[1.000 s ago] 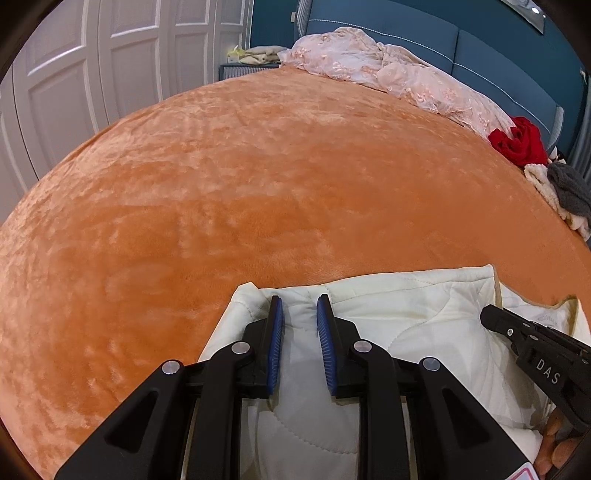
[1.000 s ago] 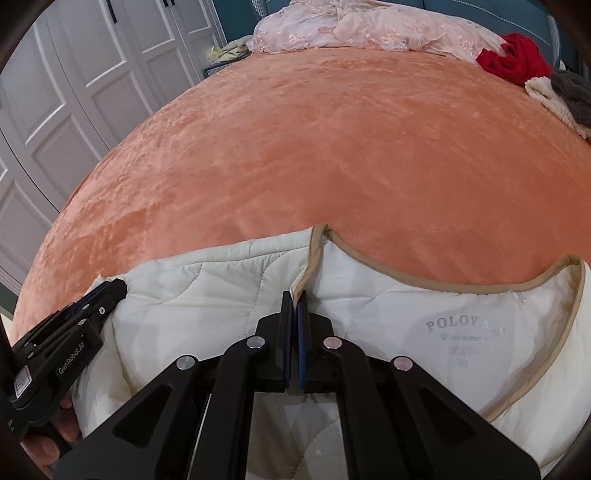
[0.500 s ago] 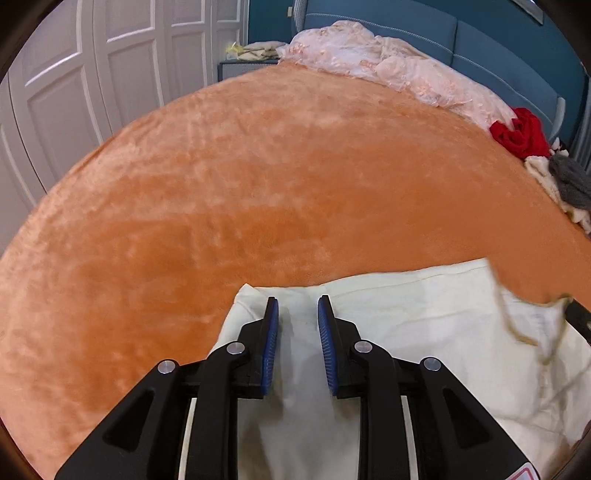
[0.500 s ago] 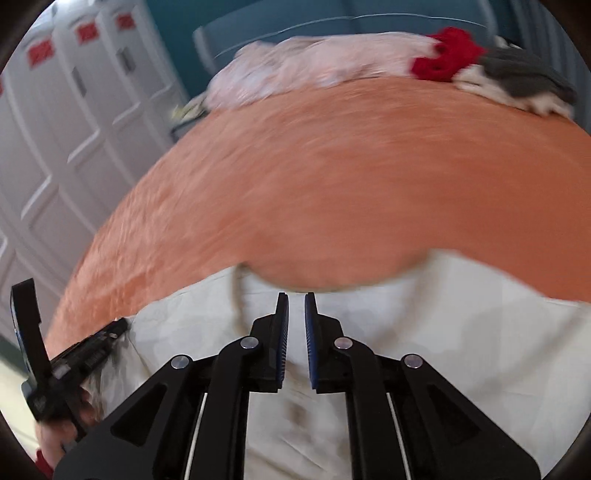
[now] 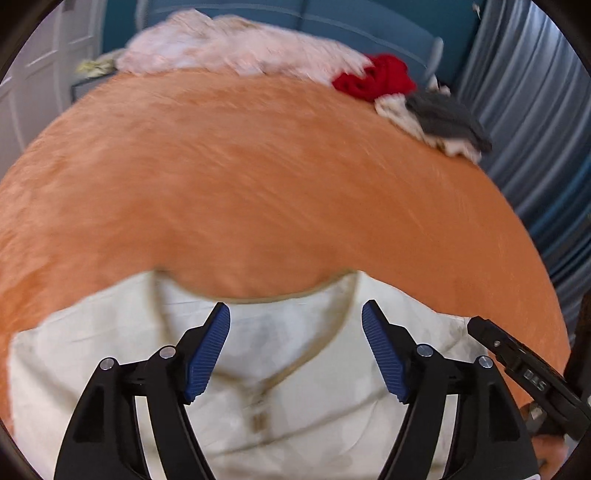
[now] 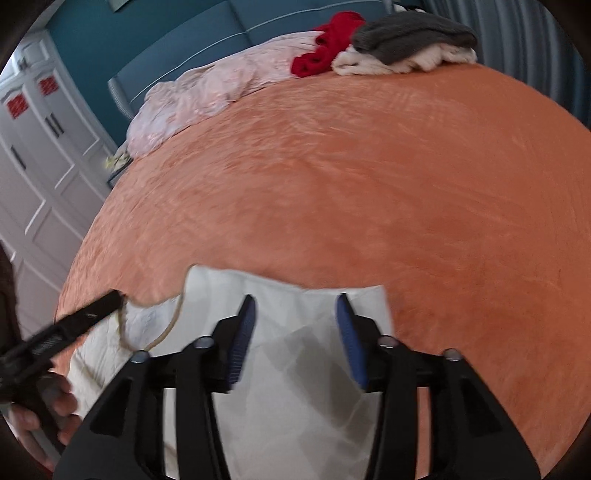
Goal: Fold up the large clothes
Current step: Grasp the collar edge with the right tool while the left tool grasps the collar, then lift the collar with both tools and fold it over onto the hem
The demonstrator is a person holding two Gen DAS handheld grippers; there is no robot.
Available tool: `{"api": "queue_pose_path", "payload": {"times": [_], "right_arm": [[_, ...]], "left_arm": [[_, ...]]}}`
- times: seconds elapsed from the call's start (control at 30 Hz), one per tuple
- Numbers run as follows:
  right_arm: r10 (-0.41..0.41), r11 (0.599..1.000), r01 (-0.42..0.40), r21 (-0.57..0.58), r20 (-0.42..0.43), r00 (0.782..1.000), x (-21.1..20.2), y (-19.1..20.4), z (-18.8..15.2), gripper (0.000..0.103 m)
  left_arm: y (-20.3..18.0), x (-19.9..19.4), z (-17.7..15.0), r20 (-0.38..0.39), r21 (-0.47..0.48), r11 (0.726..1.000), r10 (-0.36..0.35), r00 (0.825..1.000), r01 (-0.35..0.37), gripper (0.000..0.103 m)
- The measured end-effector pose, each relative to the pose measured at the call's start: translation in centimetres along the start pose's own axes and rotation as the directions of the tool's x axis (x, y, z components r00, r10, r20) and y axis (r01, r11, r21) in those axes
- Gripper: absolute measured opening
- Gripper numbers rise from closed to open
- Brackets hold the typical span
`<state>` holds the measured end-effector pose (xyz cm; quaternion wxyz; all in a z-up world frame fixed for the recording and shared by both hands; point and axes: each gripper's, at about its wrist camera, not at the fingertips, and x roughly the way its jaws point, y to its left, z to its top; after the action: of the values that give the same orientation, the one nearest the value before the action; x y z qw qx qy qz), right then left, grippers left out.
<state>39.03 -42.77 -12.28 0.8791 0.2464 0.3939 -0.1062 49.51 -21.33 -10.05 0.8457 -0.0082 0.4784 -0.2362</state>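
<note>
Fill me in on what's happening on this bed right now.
A person is folding a cream quilted jacket on an orange blanket, with a two-finger tool in each hand. The left tool and right tool have both just been opening; their pads stand apart above the fabric with nothing gripped. The jacket lies spread near the blanket's near edge, neckline showing. Other clothes, red and grey, wait piled at the far end.

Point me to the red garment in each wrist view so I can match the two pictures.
Left wrist: red garment lies upper right of centre, at the bed's far edge.
Right wrist: red garment sits top centre.
Shared landmark: the grey knit on white fabric, just right of it in both.
</note>
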Motion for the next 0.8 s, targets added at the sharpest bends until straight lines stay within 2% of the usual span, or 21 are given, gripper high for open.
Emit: {"api": "queue_pose_path", "payload": {"times": [0.03,0.13,0.2,0.23,0.27,0.3,0.33,0.37,0.47,0.53,0.6,0.7,0.8], "right_arm": [[-0.01,1.0,0.01,0.021,-0.001,1.0,0.3,-0.7,0.1,0.055],[-0.022,0.998,0.024,0.06,-0.032,0.999,1.2,-2.5,0.0,0.058],[0.0,0.996,0.007,0.085,-0.08,0.997,2.3,-3.3,-0.2,0.058],[0.017,0.996,-0.007,0.093,-0.112,0.994,3.1,-3.5,-0.4,0.058],[0.031,0.995,-0.019,0.095,-0.128,0.991,3.5,-3.6,-0.5,0.053],[0.036,0.996,-0.024,0.086,-0.138,0.99,3.9,-3.5,-0.7,0.048],[0.026,0.998,-0.018,0.066,-0.13,0.991,3.9,-3.3,-0.9,0.037],[0.025,0.998,-0.018,0.053,-0.125,0.992,3.8,-3.1,-1.0,0.023],[-0.004,1.0,0.004,0.0,-0.081,0.997,3.0,-2.2,-1.3,0.014],[-0.061,0.997,0.059,-0.055,-0.04,0.997,2.5,-1.5,-1.8,0.013],[-0.105,0.993,0.101,-0.066,-0.051,0.993,3.4,-1.7,-2.3,0.014],[-0.158,0.984,0.151,-0.092,-0.072,0.985,4.4,-1.3,-2.3,0.021],[-0.202,0.975,0.196,-0.102,-0.049,0.978,2.9,-0.8,-1.8,0.032]], "left_arm": [[-0.4,1.2,0.2,-0.027,-0.004,1.0,-0.018,0.999,0.018,0.071],[-1.2,4.1,0.4,-0.074,-0.03,0.999,-0.046,0.996,0.044,0.071],[-1.6,6.1,0.4,-0.125,-0.033,0.997,-0.079,0.989,0.075,0.07],[-1.9,6.6,0.0,-0.139,-0.034,0.996,-0.081,0.987,0.077,0.066],[-2.1,7.3,-0.2,-0.148,-0.029,0.996,-0.083,0.985,0.079,0.058],[-2.4,7.5,-0.3,-0.143,-0.01,0.997,-0.081,0.986,0.081,0.033],[-2.5,7.6,-0.6,-0.135,0.001,0.996,-0.085,0.987,0.086,0.004],[-2.6,7.6,-0.6,-0.131,0.004,0.995,-0.094,0.987,0.096,0.001],[-3.2,7.1,-0.8,-0.077,0.056,0.997,-0.039,0.996,0.043,0.001],[-3.5,7.0,-1.0,-0.058,0.065,0.998,-0.012,0.998,0.016,0.001],[-3.5,7.8,-1.3,-0.063,0.058,0.998,0.009,0.998,-0.005,0.003],[-3.0,8.2,-1.4,-0.064,0.029,0.999,0.023,0.998,-0.021,0.005],[-3.5,6.0,-1.1,-0.021,0.046,0.995,0.087,0.996,-0.086,0.009]]}}
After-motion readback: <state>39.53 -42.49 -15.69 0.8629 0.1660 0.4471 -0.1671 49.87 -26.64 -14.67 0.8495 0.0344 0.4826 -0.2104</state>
